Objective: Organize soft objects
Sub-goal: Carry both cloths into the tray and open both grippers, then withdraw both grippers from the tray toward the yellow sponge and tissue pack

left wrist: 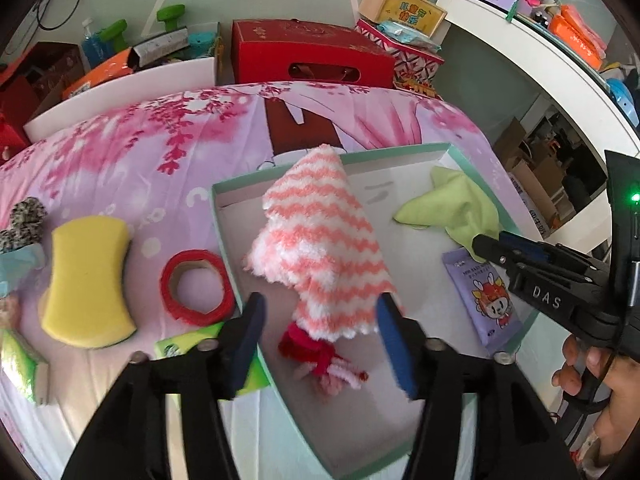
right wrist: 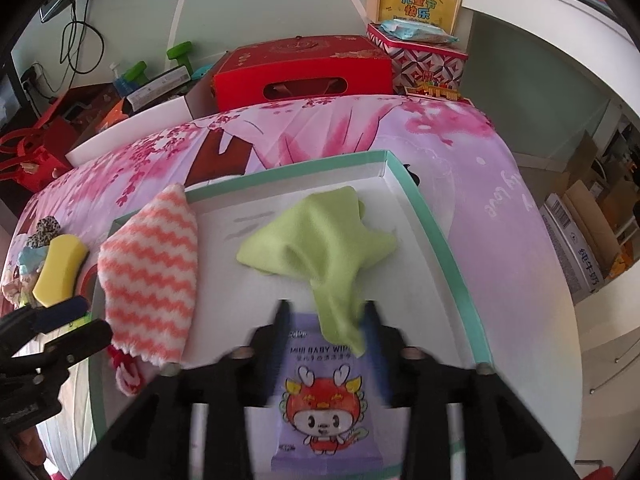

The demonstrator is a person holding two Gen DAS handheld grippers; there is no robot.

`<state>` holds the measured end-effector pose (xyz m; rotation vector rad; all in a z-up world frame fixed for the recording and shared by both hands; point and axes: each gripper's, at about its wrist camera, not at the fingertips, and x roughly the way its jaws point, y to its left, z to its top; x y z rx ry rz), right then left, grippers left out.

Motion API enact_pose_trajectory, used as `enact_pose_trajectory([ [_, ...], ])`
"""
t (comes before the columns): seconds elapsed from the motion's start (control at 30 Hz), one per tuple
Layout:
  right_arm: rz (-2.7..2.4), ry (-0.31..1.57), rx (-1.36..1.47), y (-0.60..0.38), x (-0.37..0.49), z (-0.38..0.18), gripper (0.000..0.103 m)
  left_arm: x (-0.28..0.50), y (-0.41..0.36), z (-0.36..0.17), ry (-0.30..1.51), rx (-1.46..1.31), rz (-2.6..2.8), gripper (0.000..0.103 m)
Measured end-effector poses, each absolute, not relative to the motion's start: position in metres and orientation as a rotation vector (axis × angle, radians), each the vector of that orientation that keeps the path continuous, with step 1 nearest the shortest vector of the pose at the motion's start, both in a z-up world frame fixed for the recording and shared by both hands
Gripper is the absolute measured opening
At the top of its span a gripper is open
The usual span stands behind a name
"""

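Bedspread (left wrist: 120, 152) beneath, both grippers (left wrist: 320, 320) (right wrist: 326, 320) gape over cloths (left wrist: 320, 240) (right wrist: 320, 240).

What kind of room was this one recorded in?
Probably a bedroom in a home: the work surface looks like a bed with a pink floral sheet, red gift boxes are stacked behind it, and a cluttered white shelf stands alongside.

- Bed (left wrist: 120, 152): pink floral sheet, fills mid-frame.
- Directly on it: shallow green-rimmed box (left wrist: 224, 216) centre-right; red tape roll (left wrist: 198, 286), yellow sponge (left wrist: 88, 280) at left.
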<state>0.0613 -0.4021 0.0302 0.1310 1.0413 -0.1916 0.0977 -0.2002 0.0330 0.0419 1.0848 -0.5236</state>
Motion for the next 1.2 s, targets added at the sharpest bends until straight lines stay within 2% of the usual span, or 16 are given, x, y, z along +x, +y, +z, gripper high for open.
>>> enact_pose_trajectory([
  [0.1,-0.183,1.050,0.116,-0.396,0.057,0.032,0.058,0.093,-0.194,0.041,1.060,0.053,-0.504,0.069],
  [0.2,-0.187,1.063,0.098,-0.391,0.052,0.034,0.064,0.091,-0.186,0.045,1.051,0.051,-0.479,0.078],
  [0.27,-0.188,1.069,0.101,-0.388,0.048,0.035,0.067,0.089,-0.182,0.048,1.041,0.052,-0.465,0.079],
  [0.3,-0.189,1.072,0.103,-0.387,0.047,0.035,0.069,0.088,-0.180,0.049,1.037,0.058,-0.458,0.082],
  [0.33,-0.191,1.074,0.103,-0.386,0.045,0.036,0.071,0.087,-0.179,0.049,1.036,0.068,-0.448,0.089],
  [0.4,-0.197,1.077,0.102,-0.384,0.041,0.037,0.076,0.084,-0.177,0.049,1.033,0.083,-0.430,0.094],
  [0.63,-0.205,1.098,0.090,-0.375,0.031,0.043,0.092,0.076,-0.162,0.051,1.011,0.077,-0.382,0.100],
  [0.67,-0.209,1.102,0.088,-0.374,0.029,0.043,0.101,0.075,-0.159,0.052,1.008,0.078,-0.375,0.100],
  [0.7,-0.213,1.104,0.085,-0.373,0.028,0.043,0.103,0.073,-0.157,0.051,1.009,0.082,-0.368,0.100],
  [1.2,-0.194,1.102,0.050,-0.346,0.008,0.064,0.103,0.052,-0.107,0.068,0.988,0.057,-0.318,0.100],
])
